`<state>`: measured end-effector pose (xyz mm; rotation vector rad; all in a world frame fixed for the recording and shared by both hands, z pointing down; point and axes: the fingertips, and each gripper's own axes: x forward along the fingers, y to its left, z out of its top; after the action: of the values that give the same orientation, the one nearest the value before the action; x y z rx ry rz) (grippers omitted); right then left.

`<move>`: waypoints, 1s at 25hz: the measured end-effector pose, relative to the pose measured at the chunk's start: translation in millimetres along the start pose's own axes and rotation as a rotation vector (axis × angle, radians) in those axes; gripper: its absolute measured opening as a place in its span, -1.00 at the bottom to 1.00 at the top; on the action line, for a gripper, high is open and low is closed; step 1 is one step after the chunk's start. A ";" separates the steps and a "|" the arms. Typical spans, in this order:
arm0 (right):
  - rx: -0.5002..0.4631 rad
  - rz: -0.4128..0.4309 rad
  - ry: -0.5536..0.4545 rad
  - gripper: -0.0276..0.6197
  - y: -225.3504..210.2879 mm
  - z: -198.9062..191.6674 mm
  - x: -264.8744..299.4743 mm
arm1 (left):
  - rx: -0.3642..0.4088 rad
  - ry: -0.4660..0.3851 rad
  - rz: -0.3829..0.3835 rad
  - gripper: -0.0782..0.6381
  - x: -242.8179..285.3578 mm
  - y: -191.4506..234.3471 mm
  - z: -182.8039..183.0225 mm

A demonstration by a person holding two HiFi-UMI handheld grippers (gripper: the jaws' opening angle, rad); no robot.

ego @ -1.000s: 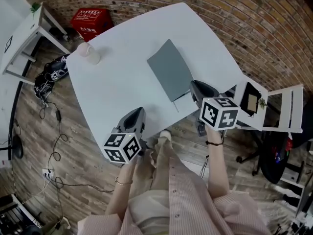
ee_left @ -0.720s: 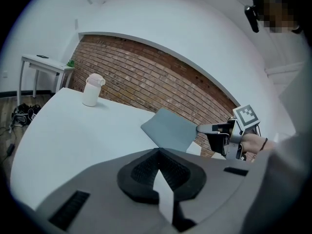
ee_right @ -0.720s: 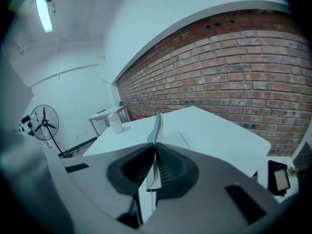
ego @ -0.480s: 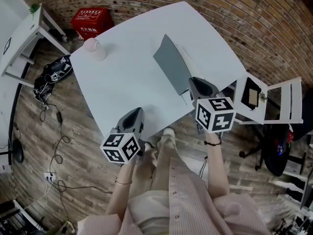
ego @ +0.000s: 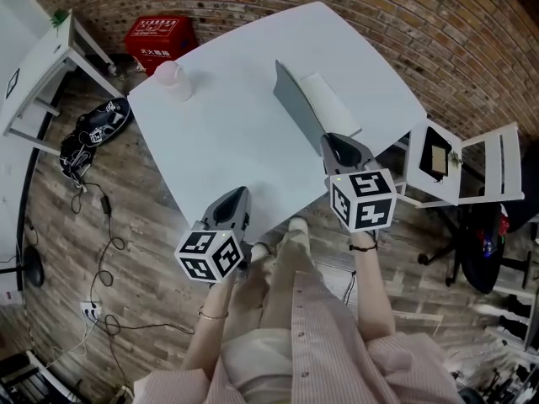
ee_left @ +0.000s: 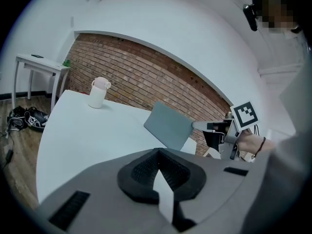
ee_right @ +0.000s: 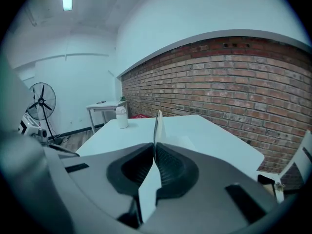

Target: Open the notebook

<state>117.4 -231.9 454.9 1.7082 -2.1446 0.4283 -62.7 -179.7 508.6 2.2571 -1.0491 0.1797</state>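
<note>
The white surface is taking up the middle of the head view, and the notebook is lying on its far right part, well apart from the cup that is standing near the far left corner.

The notebook is showing a bare white page lying flat. Its grey cover is standing up off that page, tilted roughly upright, with its bound edge resting on the surface at the left side of the page.

My right hand-held gripper is pinching the near edge of the cover. In the right gripper view the thin sheet is running straight into the line between the two pads, which are pressing on it from both sides. My left hand-held gripper is hovering over the near edge of the surface, well apart from the notebook. Its jaws are pressed together and are holding nothing.

Assessment of progress: I am judging the task to be about half done. The cover is free of the pages and raised, so the grip and the lift are complete. What is remaining is to swing the cover over to the left, lay it flat on the surface and release it. The pinch is sitting on a narrow margin of the cover, so a slip is the main risk.
</note>
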 end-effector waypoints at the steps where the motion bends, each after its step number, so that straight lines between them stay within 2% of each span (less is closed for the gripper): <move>1: -0.010 0.000 0.000 -0.84 3.9 -0.8 -0.3 | 0.001 0.000 -0.001 -0.80 -2.3 0.7 -0.6; 14: -0.124 0.058 0.010 -0.84 53.1 -16.2 4.9 | -0.028 -0.010 0.053 -0.80 -18.8 13.3 -8.3; 20: -0.171 0.094 0.026 -0.84 66.6 -25.7 6.7 | -0.044 -0.004 0.072 -0.80 -15.0 4.6 -18.6; 25: -0.176 0.111 0.038 -0.84 80.0 -35.8 11.7 | -0.056 -0.009 0.095 -0.80 -15.6 6.3 -20.4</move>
<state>40.3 -208.2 491.3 1.4796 -2.1863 0.2893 -75.0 -160.6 522.1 2.1619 -1.1528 0.1779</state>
